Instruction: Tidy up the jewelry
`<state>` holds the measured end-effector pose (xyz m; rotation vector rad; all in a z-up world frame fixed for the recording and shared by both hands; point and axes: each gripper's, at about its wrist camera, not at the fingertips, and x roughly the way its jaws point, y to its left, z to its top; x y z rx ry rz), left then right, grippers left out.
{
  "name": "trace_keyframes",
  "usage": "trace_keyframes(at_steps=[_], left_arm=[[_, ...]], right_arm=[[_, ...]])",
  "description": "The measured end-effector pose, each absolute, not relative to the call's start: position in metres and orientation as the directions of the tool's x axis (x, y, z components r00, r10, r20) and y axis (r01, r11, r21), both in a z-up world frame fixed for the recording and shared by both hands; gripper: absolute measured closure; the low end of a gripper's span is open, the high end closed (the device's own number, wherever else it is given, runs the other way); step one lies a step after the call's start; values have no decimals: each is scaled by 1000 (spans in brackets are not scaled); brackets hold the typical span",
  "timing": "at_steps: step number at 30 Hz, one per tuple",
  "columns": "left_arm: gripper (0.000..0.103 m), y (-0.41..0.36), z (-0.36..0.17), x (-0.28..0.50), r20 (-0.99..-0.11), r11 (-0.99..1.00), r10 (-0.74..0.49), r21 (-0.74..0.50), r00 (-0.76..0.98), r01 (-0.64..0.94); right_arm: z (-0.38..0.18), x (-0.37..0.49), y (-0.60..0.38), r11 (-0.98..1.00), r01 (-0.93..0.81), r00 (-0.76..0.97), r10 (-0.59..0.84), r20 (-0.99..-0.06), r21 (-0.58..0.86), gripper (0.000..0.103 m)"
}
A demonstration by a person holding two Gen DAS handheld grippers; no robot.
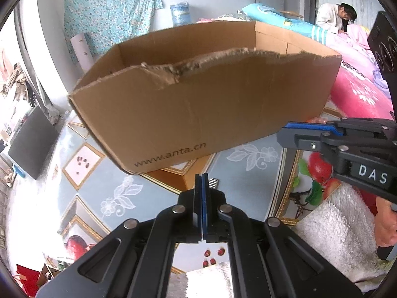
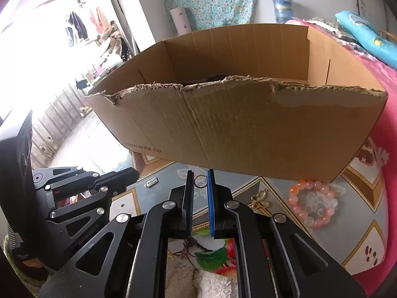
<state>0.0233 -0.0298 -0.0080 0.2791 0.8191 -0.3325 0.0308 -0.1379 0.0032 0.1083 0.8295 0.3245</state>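
Item 1, far left of the right wrist view: left gripper (image 2: 129, 173), jaws pressed fully together and empty, seemingly idle beside the work.

Item 2: small toothed clip (image 2: 151, 182) on the patterned worktop (image 2: 273, 186), near that gripper's tip.

Item 3, centre: right gripper (image 2: 200, 177), jaws a narrow gap apart, with a thin ring (image 2: 200, 181) showing between the tips. Whether the pads press on it or it lies on the cloth beyond cannot be told.

Item 4: gold brooch (image 2: 259, 200), loose on the worktop.

Item 5, right: pink bead bracelet (image 2: 313, 204), lying just before the box.

Item 6, behind all: torn cardboard box (image 2: 235, 124), probably the receptacle. Its floor is hidden by the ragged front wall; a dark shape inside is unidentifiable.
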Motion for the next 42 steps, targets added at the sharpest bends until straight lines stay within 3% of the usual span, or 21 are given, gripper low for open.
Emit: trace_keyframes(at_steps=[11,16,17,20,21,40,42], left_arm=[[103,-17,17,8,-706,922,-172,131,687,365],[103,-15,12,10,-734,914,-217,78,643,398],[101,-15,10,13,-741,911,-238,55,627,410],[81,-14,-3,23,-758,900,-290,-8,584,436],[80,-14,-9,28,-769,900,-291,-18,569,436],[80,-24,-25,43,-806,871,-264,35,529,489],[86,-28,-26,43,-806,870,-265,38,530,492]], right_arm=[[15,18,-146,937,-247,654,350,-670,248,95],[13,15,-143,930,-261,653,369,-662,261,95],[13,15,-143,928,-264,651,371,-662,261,95],[11,16,-142,927,-266,647,375,-665,264,95],[11,17,-142,927,-266,645,376,-666,266,95],[5,24,-136,924,-265,632,381,-675,274,95],[5,24,-138,924,-265,634,381,-672,275,95]])
